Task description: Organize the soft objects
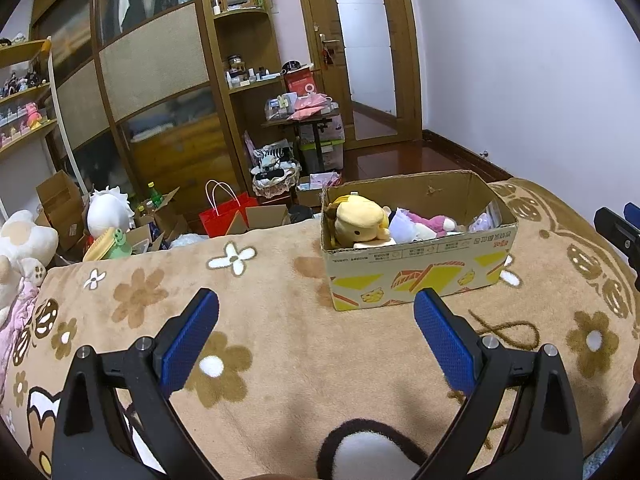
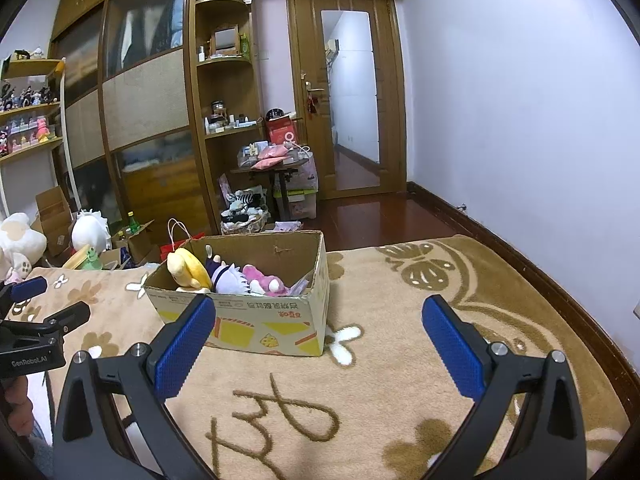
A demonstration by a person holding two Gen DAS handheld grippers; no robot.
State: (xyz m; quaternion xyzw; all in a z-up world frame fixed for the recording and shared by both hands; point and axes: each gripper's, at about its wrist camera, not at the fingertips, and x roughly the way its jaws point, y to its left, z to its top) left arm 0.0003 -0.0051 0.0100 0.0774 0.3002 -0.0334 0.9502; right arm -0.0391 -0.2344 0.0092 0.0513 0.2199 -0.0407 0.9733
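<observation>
Both grippers idle over the beige flower-print blanket [image 1: 280,320], nothing held

Left gripper [image 1: 316,304]: jaws spread wide, blue pads empty, low centre of the left wrist view. Also visible at the left edge of the right wrist view [image 2: 48,300], jaws apart there too

Right gripper [image 2: 318,312]: jaws wide open, nothing between the pads, bottom centre of its own view. Its fingertip only just shows at the right edge of the left wrist view

Cardboard box [image 1: 420,272] sits upright on the blanket, open top, centre-right of the left wrist view and centre-left of the right wrist view [image 2: 256,320]. Beyond both sets of fingertips, not touched

Inside the box: yellow plush [image 1: 360,220] at the left end, white/purple plush [image 2: 230,276] beside it, pink plush [image 2: 264,278] further right. All lying below the rim or about level with it

Off the blanket, left side of the left wrist view: white plush [image 1: 108,210] and a cream plush [image 1: 24,240] among open cartons, red paper bag [image 1: 224,216] on the floor

Wooden wardrobe [image 1: 152,60] upper left, glass-panel door [image 1: 360,40] top centre
</observation>
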